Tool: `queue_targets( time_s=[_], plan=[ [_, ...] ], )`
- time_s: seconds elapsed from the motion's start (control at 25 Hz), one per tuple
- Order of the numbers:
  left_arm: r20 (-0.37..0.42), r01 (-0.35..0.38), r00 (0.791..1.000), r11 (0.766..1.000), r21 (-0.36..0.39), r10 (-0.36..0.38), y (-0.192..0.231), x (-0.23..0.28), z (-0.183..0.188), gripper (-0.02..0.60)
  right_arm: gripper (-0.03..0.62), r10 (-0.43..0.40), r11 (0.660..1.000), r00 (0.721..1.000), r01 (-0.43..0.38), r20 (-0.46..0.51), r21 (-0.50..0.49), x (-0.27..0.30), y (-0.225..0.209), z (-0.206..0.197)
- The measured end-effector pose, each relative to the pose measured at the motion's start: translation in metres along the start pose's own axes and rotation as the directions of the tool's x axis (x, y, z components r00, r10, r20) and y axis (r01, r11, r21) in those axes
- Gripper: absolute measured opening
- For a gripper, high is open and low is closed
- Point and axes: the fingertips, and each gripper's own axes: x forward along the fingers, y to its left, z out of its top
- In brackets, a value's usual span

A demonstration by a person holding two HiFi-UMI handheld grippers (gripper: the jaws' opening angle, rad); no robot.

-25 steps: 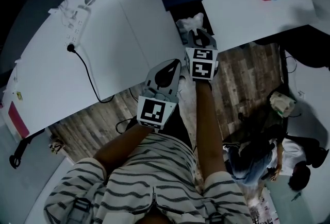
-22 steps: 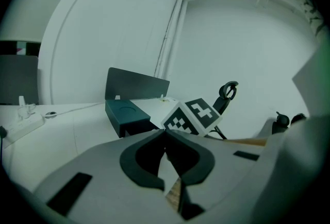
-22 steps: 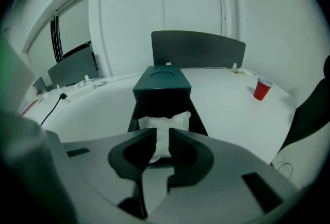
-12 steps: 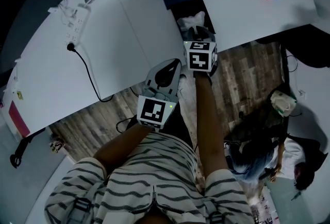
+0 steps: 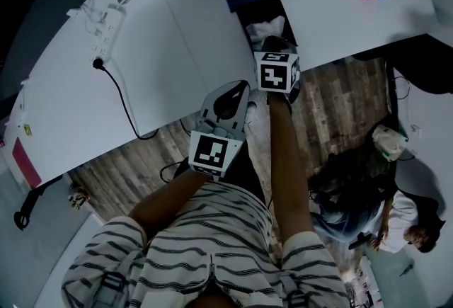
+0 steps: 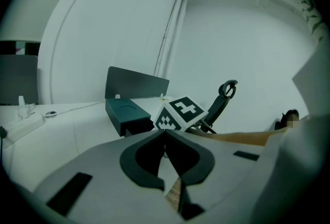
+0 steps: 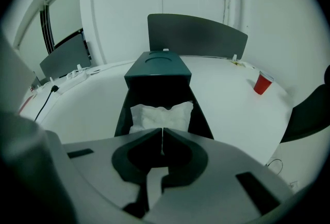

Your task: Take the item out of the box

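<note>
Right hand-held gripper (image 7: 162,134): jaws together, empty, poised just before the near open end of the dark box (image 7: 157,71) on the desk (image 7: 232,107). Crumpled white item (image 7: 161,114) lies inside, near the opening. Left hand-held gripper (image 6: 165,135): jaws together, empty, held back near the body.

Risks:
- Advancing with closed jaws likely shoves the item farther in.
- The unbraced box may slide.

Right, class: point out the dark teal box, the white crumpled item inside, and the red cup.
Dark teal box (image 7: 157,67): right gripper view, its top panel.
White crumpled item (image 7: 161,115): right gripper view, its middle.
Red cup (image 7: 263,84): right gripper view, its side.
</note>
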Motion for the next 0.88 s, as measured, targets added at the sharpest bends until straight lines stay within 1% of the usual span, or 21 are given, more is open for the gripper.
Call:
queue_targets(
  time_s=[0.16, 0.36, 0.6, 0.88],
  plan=[
    [-0.001, 0.001, 1.000, 1.000, 0.004, -0.001, 0.001, -0.001, 0.000, 0.025, 0.020, 0.000, 1.000, 1.000, 0.000, 0.007, 0.012, -0.001, -0.001, 0.000],
    [0.005, 0.001, 1.000, 1.000, 0.010, -0.001, 0.000, -0.003, 0.003, 0.025, 0.020, 0.002, 0.999, 0.998, -0.004, 0.065, 0.038, -0.009, -0.002, 0.007],
    [0.019, 0.000, 1.000, 1.000, 0.017, -0.001, -0.003, -0.006, 0.011, 0.025, 0.020, -0.008, 0.999, 0.996, 0.004, 0.092, 0.042, -0.017, -0.009, 0.008],
    [0.036, 0.001, 0.999, 0.999, 0.035, -0.002, -0.004, -0.017, 0.020, 0.025, 0.020, 0.005, 0.997, 0.990, -0.015, 0.139, 0.071, -0.037, -0.007, 0.018]
  ],
)
